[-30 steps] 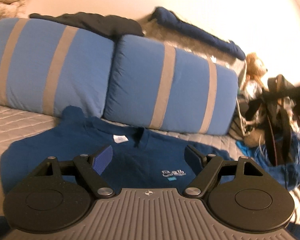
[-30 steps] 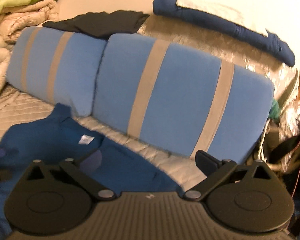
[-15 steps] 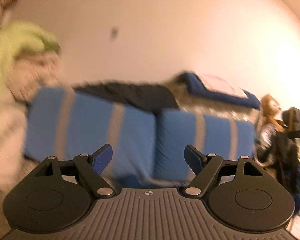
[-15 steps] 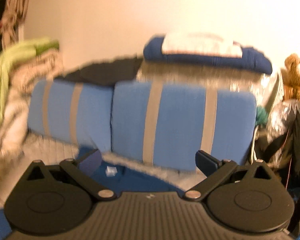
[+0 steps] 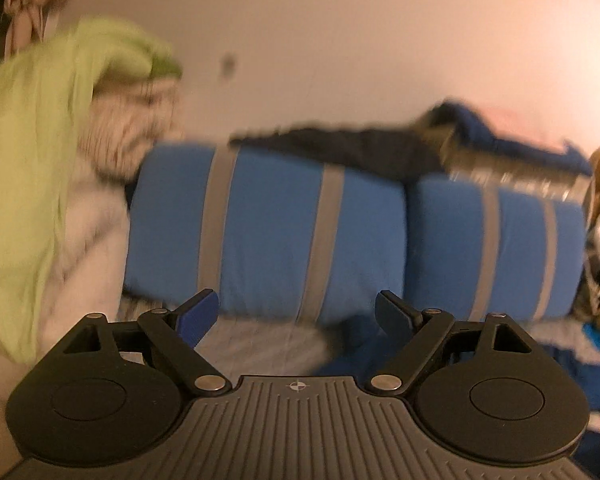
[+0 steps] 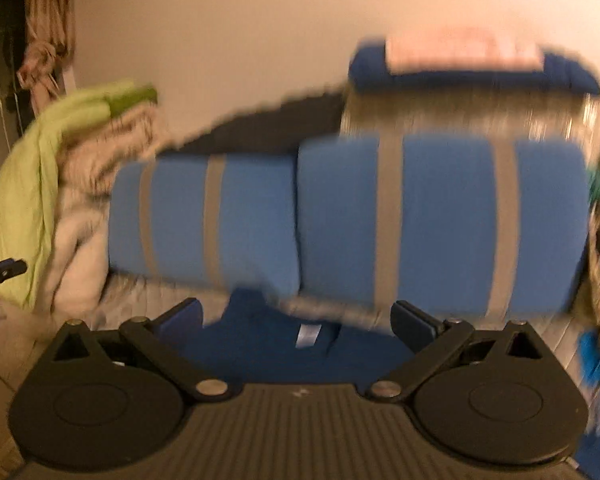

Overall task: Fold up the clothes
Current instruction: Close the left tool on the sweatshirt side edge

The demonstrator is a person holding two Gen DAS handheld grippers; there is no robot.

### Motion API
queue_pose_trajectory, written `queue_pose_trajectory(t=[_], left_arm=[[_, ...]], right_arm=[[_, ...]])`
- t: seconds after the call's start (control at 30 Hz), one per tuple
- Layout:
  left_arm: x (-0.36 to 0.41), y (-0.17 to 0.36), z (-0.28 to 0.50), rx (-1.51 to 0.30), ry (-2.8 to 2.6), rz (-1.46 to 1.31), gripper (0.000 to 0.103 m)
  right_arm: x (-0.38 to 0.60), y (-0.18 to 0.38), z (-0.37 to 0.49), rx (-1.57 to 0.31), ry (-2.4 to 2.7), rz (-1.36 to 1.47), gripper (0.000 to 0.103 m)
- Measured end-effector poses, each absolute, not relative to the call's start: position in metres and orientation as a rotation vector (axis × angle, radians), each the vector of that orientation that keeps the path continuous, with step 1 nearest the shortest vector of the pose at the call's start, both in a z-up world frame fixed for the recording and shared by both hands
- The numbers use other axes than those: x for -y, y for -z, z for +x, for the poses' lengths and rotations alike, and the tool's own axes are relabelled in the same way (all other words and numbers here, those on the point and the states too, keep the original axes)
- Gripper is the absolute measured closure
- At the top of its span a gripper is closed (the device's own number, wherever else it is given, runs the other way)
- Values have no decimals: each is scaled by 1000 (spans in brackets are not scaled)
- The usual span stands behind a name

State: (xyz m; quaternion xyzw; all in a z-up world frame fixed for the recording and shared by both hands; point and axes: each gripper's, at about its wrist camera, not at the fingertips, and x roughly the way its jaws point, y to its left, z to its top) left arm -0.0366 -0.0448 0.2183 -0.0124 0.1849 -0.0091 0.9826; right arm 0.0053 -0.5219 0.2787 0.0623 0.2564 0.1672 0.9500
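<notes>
Navy T-shirt [image 6: 284, 344] lies flat on the quilted bed before the striped cushions [image 6: 440, 220]. Our left gripper [image 5: 296, 312], just widened, and right gripper [image 6: 296, 320] gape empty. Blur probably means haste; we risk pinching the quilt [image 5: 260, 344] too.

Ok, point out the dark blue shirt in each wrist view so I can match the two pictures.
Left wrist view: the dark blue shirt shows only partly, low and right of centre, lying on the bed beside the right finger.
Right wrist view: the dark blue shirt lies low in the centre, between the open fingers, white neck tag showing.
Shared landmark: the blue cushions with grey stripes, behind the shirt.
</notes>
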Motion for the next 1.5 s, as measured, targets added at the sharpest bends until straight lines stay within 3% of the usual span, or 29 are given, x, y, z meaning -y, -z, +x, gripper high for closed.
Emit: queue_pose_trajectory(t=[0.2, 0.63, 0.77, 0.83, 0.87, 0.9, 0.93, 1.1, 1.3, 1.5], left_arm=[[15, -166, -14, -482, 64, -109, 17], [-19, -59, 57, -761, 103, -412, 20], [-25, -31, 70, -822, 96, -512, 43], [-26, -19, 77, -859, 101, -555, 59], [-25, -14, 78, -874, 108, -581, 78], [-24, -13, 79, -881, 115, -601, 90], [-22, -13, 79, -884, 119, -610, 93], [3, -52, 75, -814, 149, -462, 97], [84, -119, 56, -724, 319, -91, 97], [165, -114, 46, -750, 468, 187, 97]], right_arm=[[475, -207, 8, -604, -347, 136, 0], [443, -113, 23, -678, -375, 226, 0], [449, -110, 27, -700, -375, 274, 0], [450, -107, 29, -724, -382, 294, 0], [450, -107, 30, -725, -390, 302, 0], [450, -107, 32, -727, -399, 309, 0], [450, -107, 33, -731, -408, 315, 0], [451, -103, 36, -750, -427, 344, 0], [456, -101, 37, -761, -441, 380, 0], [456, -102, 35, -747, -426, 365, 0]])
